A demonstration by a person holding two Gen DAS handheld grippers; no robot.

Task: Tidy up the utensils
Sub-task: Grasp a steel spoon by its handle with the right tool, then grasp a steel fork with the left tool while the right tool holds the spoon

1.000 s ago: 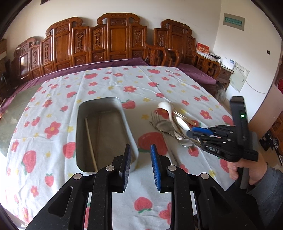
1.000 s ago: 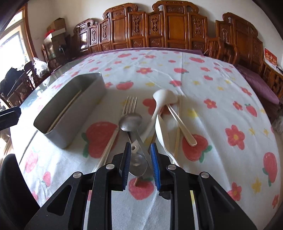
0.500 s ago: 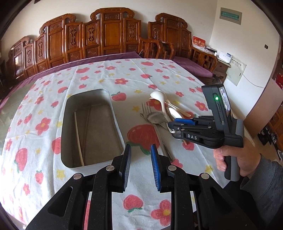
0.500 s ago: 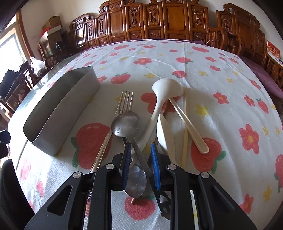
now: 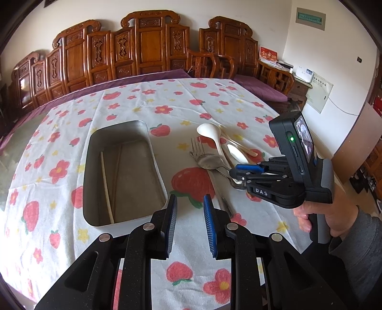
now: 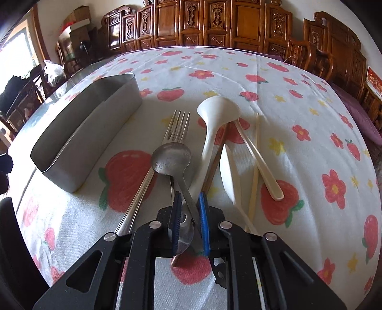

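Gripping dull, speckled metal spoon (image 6: 171, 157) handle, right hand-held gripper (image 6: 189, 202) clenched, left hand-held gripper (image 5: 190, 209) released.

Ahead of the claw, beyond the table's far edge, stands a row of carved wooden chairs (image 5: 148, 45) against a pale wall (image 5: 269, 21). Off to the right hang a green-framed sign (image 5: 310, 18) and a wall panel (image 5: 319, 95). Bright daylight enters a window (image 6: 14, 59) far left.

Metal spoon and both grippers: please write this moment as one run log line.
right gripper: closing around metal spoon handle | left gripper: open, idle | metal tray: holds one chopstick
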